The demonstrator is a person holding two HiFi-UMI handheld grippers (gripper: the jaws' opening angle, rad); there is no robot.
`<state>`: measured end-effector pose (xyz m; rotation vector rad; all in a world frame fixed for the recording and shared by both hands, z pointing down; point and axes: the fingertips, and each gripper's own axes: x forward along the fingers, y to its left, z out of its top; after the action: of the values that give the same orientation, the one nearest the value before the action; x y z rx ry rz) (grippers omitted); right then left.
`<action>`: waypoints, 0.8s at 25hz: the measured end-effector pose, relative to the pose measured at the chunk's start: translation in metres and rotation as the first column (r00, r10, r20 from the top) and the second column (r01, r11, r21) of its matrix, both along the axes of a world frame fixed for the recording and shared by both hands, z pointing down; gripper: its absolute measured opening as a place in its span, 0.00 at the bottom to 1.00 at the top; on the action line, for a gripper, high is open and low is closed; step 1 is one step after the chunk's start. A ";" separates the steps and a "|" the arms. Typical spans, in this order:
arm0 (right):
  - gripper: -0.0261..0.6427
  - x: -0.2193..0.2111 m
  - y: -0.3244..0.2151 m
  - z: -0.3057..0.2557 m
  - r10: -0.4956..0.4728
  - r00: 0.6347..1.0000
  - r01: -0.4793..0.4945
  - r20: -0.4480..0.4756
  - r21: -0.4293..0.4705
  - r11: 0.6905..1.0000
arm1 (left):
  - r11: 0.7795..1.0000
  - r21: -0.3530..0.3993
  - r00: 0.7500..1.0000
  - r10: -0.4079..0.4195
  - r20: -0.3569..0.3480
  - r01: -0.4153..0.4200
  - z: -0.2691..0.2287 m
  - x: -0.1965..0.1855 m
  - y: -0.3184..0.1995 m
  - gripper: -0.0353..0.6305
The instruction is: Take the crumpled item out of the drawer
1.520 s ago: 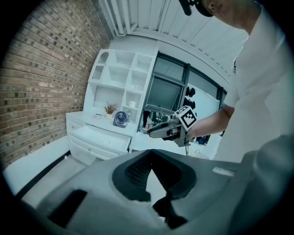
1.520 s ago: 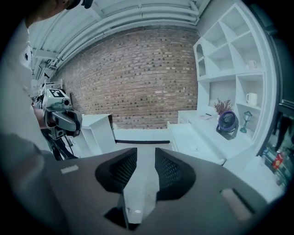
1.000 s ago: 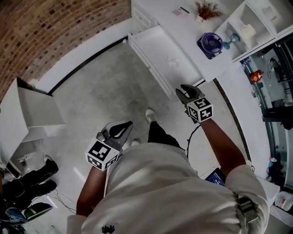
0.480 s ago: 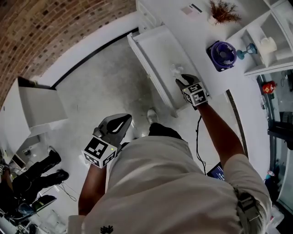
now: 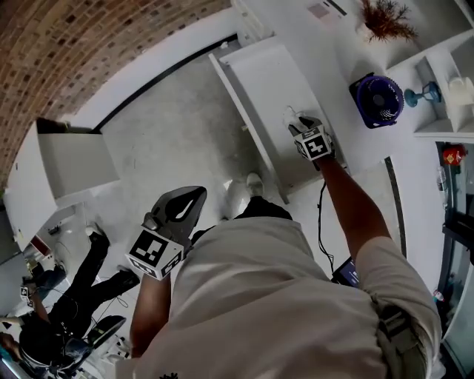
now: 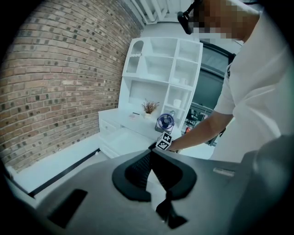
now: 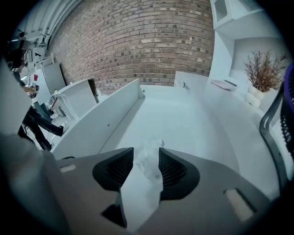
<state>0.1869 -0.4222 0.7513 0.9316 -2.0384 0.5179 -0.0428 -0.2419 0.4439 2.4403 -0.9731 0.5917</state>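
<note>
Reaching forward since a second ago, the right gripper [image 5: 295, 123] has gone from the near corner outside the drawer [image 5: 261, 78] to a position inside it, at the crumpled item [image 5: 291, 116]. The left gripper [image 5: 187, 209] has hardly shifted and hangs low beside the person's torso, over the speckled grey floor [image 5: 170, 141].

Container: the drawer is pulled out of a white cabinet. It is a long, shallow, smooth white tray with straight side walls [image 7: 110, 121]. Its only visible content is the crumpled item, which lies on the drawer floor towards the near end.

Material: the crumpled item [image 7: 149, 158] is pale, creased and irregular, and looks thin and partly translucent. Whether it is film or paper cannot be told.

Tools: the right gripper [image 7: 147, 169] has its ribbed black pads [image 7: 121, 167] set apart and widening, with the crumpled item between them and no firm clamp visible. The left gripper [image 6: 151, 158] has its jaw tips meeting and nothing between them.

Surroundings: a purple fan [image 5: 378, 100] and a dried plant [image 5: 385, 18] stand on the cabinet top beside the drawer. A brick wall [image 5: 89, 59] bounds the floor.
</note>
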 end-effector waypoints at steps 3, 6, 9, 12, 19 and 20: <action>0.32 0.003 -0.011 0.015 0.008 1.000 -0.008 -0.017 -0.016 1.000 | 0.999 -0.023 0.999 -0.029 0.019 0.029 0.004 -0.004 -0.002 0.06; 0.32 0.002 -0.016 0.030 -0.004 0.999 0.003 -0.032 -0.042 0.999 | 0.998 -0.032 0.998 -0.047 0.033 0.048 0.007 -0.007 -0.003 0.06; 0.30 0.002 -0.019 0.040 -0.020 0.998 0.017 -0.061 -0.048 0.999 | 0.997 -0.038 0.997 -0.063 0.040 0.064 0.009 -0.008 -0.005 0.06; 0.23 0.005 -0.022 0.046 -0.025 0.995 0.022 -0.092 -0.041 0.999 | 0.996 -0.041 0.996 -0.082 0.044 0.083 0.010 -0.011 -0.005 0.06; 0.17 0.007 -0.022 0.042 -0.062 0.987 0.059 -0.146 -0.026 0.998 | 0.994 -0.026 0.994 -0.108 0.036 0.109 0.008 -0.019 -0.001 0.06; 0.16 0.008 -0.020 0.040 -0.060 0.987 0.056 -0.148 -0.029 0.998 | 0.994 -0.022 0.994 -0.109 0.032 0.109 0.007 -0.019 0.000 0.06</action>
<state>0.1949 -0.4421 0.7913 0.8672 -1.9148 0.4281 -0.0620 -0.2422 0.4509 2.3461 -1.0976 0.6017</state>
